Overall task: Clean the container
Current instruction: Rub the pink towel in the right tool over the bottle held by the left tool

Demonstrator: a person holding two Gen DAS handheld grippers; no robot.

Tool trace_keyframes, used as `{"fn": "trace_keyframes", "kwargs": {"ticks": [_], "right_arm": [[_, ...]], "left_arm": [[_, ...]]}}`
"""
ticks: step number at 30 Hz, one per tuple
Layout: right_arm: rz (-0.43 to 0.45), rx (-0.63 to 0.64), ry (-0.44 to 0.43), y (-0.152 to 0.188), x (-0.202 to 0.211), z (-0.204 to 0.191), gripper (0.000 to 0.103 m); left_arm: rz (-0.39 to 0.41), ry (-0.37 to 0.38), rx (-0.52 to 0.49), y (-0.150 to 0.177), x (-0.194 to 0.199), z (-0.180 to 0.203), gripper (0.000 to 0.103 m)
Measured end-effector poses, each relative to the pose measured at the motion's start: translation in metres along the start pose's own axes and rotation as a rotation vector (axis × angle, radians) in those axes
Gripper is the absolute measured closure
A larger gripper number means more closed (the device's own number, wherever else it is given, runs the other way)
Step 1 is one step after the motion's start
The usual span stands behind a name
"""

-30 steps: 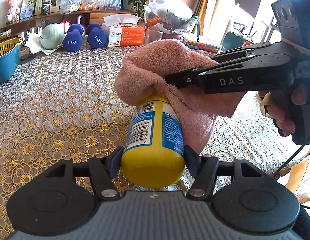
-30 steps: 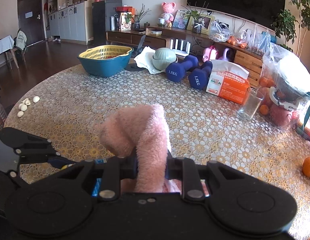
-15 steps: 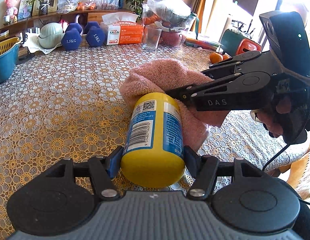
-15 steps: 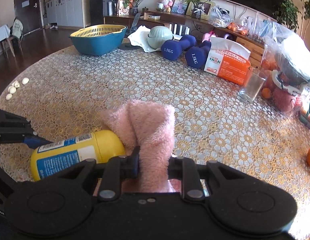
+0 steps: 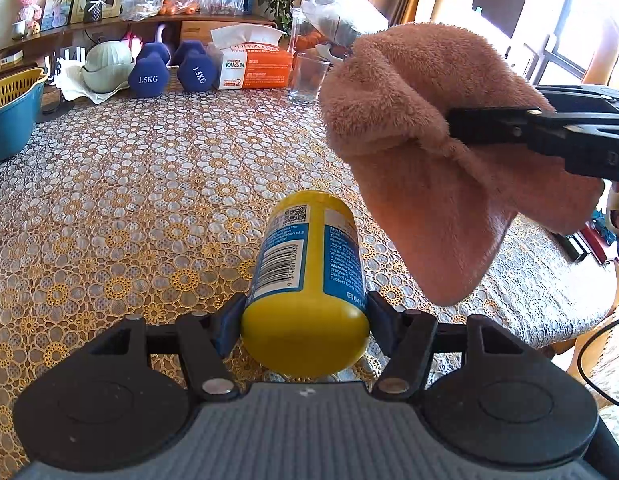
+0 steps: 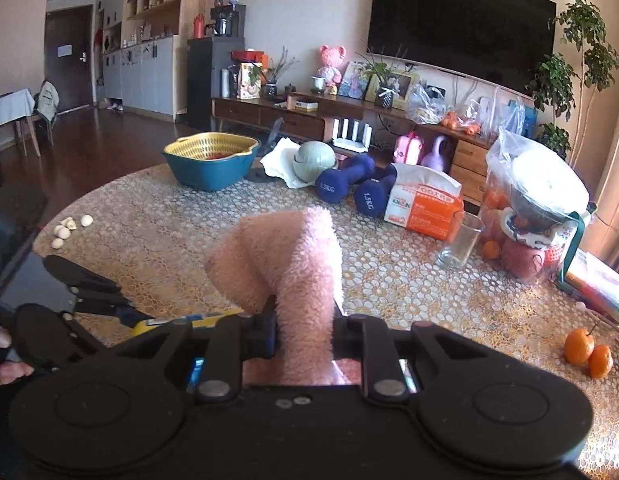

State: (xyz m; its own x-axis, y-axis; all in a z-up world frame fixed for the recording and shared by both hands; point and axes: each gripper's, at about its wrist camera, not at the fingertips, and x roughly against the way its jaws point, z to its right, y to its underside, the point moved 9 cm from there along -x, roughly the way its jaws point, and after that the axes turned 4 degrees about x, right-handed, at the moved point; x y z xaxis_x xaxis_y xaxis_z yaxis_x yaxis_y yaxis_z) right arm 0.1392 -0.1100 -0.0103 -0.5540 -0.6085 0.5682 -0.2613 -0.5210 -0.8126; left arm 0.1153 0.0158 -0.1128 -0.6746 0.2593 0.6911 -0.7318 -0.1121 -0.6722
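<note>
Yellow bottle clamped at its base, pink cloth held clear of it: wipe stroke not in contact.

Left gripper (image 5: pixel 305 316) is closed on the bottom end of the bottle (image 5: pixel 309 264), which lies near-horizontal, far end low over the lace tablecloth (image 5: pixel 121 184). Right gripper (image 6: pixel 303 330) is pinched tight on a fold of the cloth (image 5: pixel 413 152), which hangs just right of the bottle and above it, not touching. Risks, as judged: the hold sits only at the bottle's rounded end, so a firm sideways wipe could lever it out of the fingers or twist it. The loose lower flap may snag the left gripper's fingers. The drinking glass (image 5: pixel 308 78), beyond the bottle, could be struck by a wide swing.
</note>
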Motion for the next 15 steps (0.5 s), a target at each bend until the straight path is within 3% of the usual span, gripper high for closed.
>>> {"fn": "trace_keyframes", "kwargs": {"ticks": [11, 15], "right_arm": [[-0.039, 0.084, -0.142, 0.01, -0.011, -0.07, 0.083], [-0.063, 0.118, -0.149, 0.015, -0.019, -0.081, 0.082]], "left_arm": [[-0.015, -0.011, -0.014, 0.003, -0.001, 0.0, 0.039], [-0.019, -0.008, -0.014, 0.004, -0.002, 0.001, 0.04]]}}
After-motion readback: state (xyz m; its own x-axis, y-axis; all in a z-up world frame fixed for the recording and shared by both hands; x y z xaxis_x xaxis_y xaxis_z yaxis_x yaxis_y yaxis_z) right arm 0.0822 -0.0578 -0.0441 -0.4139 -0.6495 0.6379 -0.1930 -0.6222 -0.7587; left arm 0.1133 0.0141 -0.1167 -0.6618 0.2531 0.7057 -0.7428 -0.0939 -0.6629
